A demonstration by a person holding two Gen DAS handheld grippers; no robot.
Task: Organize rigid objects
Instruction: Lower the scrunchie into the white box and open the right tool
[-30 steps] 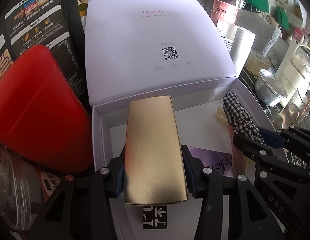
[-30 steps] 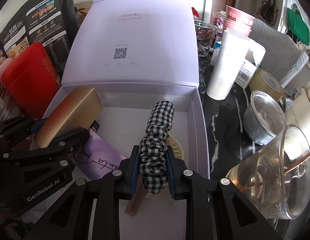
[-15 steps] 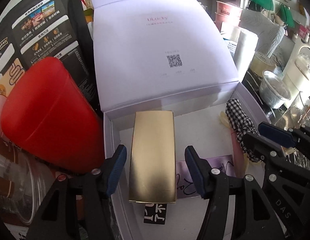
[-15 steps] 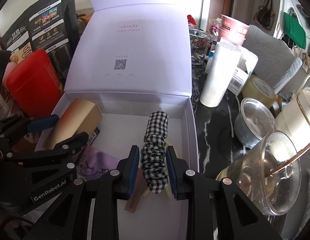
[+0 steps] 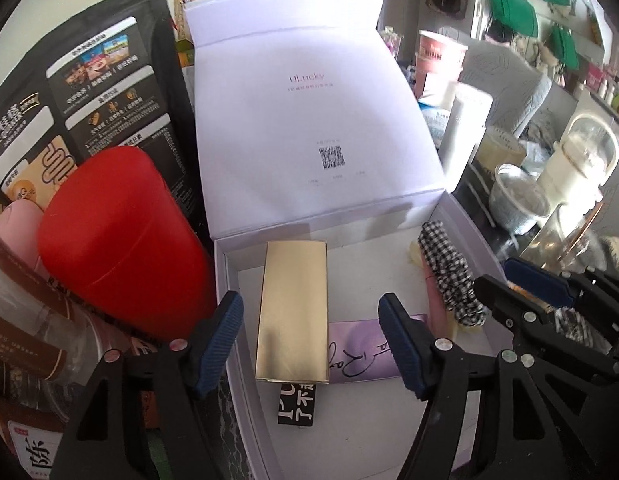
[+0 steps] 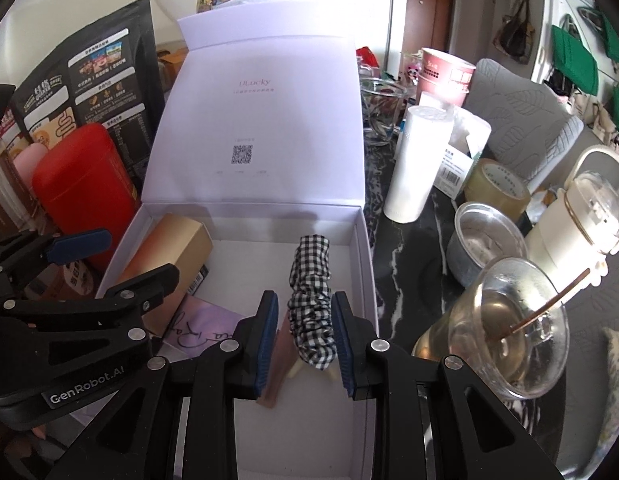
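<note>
Currently the left gripper (image 5: 309,344) is opening, its pads clear of the gold rectangular box (image 5: 293,312) lying flat along the left wall of the white cardboard gift box (image 5: 465,216). The right gripper (image 6: 305,340) stands slightly apart around the black-and-white checked fabric scrunchie (image 6: 309,300), not pressing it.

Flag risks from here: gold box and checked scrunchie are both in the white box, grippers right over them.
1. The left gripper, jaws opening, straddles the gold box; a skewed retreat could tip it.
2. The right gripper brackets the checked scrunchie; soft fabric could snag a pad and lift out.
3. The glass cup stands close beside the right gripper; a sideways swing could topple it.
</note>
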